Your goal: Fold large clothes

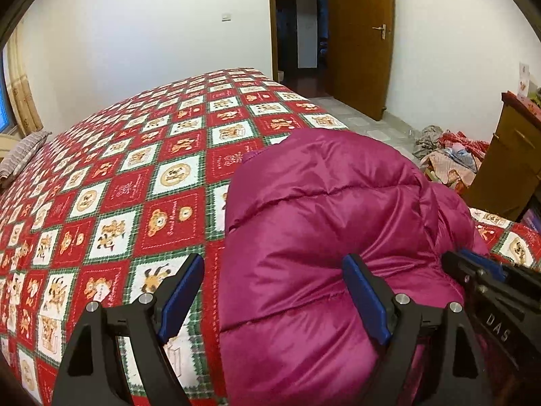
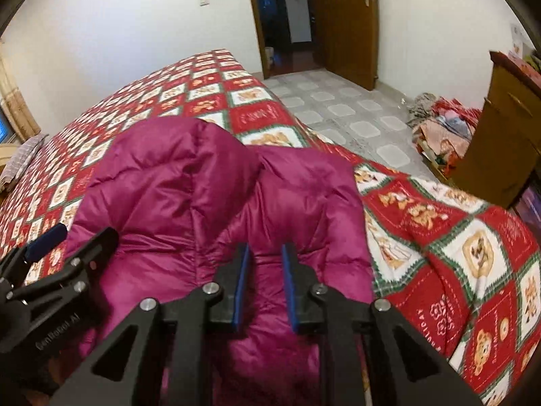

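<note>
A puffy magenta down jacket [image 1: 321,209] lies folded in a thick bundle on the bed, also filling the middle of the right wrist view [image 2: 209,182]. My left gripper [image 1: 274,264] stands open wide over the jacket's left edge, with one finger above the bedspread and the other against the fabric. From the right wrist view the left gripper [image 2: 77,237] shows at the bundle's left side. My right gripper [image 2: 266,248] has its blue pads close together with a gathered ridge of jacket fabric pinched between them; the right gripper [image 1: 473,260] appears at the bundle's right side.
The bed carries a red, white and green bear-patterned bedspread [image 1: 128,182]. A striped pillow [image 1: 23,155] lies at the far left. Tiled floor [image 2: 338,108], a pile of clothes [image 2: 439,128] and a wooden cabinet [image 2: 503,142] are to the right. A wooden door [image 1: 361,34] stands open.
</note>
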Action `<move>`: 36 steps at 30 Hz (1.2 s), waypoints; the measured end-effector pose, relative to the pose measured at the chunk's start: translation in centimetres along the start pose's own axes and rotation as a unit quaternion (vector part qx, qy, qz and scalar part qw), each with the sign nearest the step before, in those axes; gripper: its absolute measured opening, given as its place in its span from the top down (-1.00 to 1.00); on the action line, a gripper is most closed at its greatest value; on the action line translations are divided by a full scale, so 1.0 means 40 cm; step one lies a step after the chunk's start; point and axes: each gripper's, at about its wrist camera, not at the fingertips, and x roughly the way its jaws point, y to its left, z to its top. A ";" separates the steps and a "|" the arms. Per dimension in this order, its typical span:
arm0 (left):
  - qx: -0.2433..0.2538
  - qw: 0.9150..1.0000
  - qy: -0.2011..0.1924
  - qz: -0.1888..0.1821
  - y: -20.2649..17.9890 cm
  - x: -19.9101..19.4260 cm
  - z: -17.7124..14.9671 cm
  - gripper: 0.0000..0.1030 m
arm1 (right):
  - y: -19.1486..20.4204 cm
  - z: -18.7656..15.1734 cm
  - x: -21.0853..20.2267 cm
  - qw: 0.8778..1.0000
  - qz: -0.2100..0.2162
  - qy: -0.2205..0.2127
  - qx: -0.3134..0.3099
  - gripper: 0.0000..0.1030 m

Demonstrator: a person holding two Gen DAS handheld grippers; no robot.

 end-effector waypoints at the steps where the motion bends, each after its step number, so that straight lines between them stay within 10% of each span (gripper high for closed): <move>1: 0.002 1.000 0.001 0.001 -0.007 -0.001 0.001 -0.67 | -0.005 -0.004 0.001 1.000 -0.001 0.001 0.007 0.64; 30: 0.035 0.997 0.057 -0.026 -0.060 0.080 0.001 -0.89 | 0.022 -0.024 0.021 0.996 -0.072 0.001 0.046 0.60; 33: 0.072 0.997 0.028 -0.017 -0.055 0.000 -0.021 -0.89 | 0.024 -0.045 -0.032 0.997 -0.062 -0.012 0.037 0.41; 36: 0.087 0.996 0.009 -0.003 -0.045 -0.070 -0.047 -0.89 | 0.027 -0.084 -0.107 0.996 -0.074 -0.040 0.041 -0.29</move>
